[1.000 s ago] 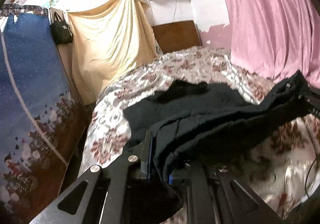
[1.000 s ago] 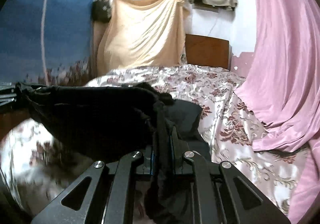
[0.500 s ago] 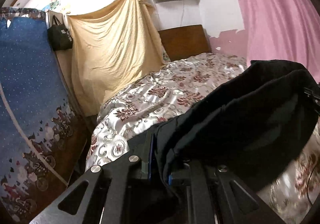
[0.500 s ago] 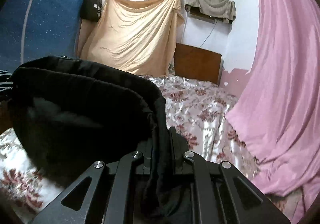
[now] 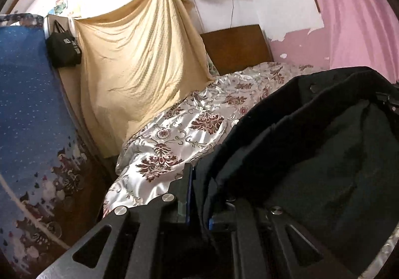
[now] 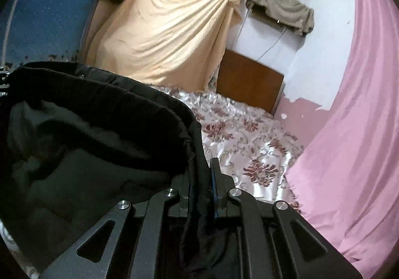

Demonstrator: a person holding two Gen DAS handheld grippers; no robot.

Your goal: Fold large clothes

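Note:
A large black garment (image 5: 311, 144) hangs stretched between my two grippers above the floral bedspread (image 5: 189, 129). My left gripper (image 5: 199, 189) is shut on one edge of it; the cloth runs off to the right and fills the lower right of the left wrist view. In the right wrist view the same black garment (image 6: 94, 129) spreads to the left, and my right gripper (image 6: 202, 184) is shut on its other edge. The pinched fabric hides the fingertips of both grippers. Part of the bedspread (image 6: 244, 134) shows beyond the cloth.
A wooden headboard (image 5: 237, 49) stands at the bed's far end. A tan sheet (image 5: 139, 59) and a black bag (image 5: 63, 47) hang on the back wall. Blue patterned fabric (image 5: 27, 116) lines the left side, a pink curtain (image 6: 354, 116) the right.
Both grippers have carried the black garment up off the bed and toward the headboard. It lay partly on the bedspread a second ago and now hangs lifted between them.

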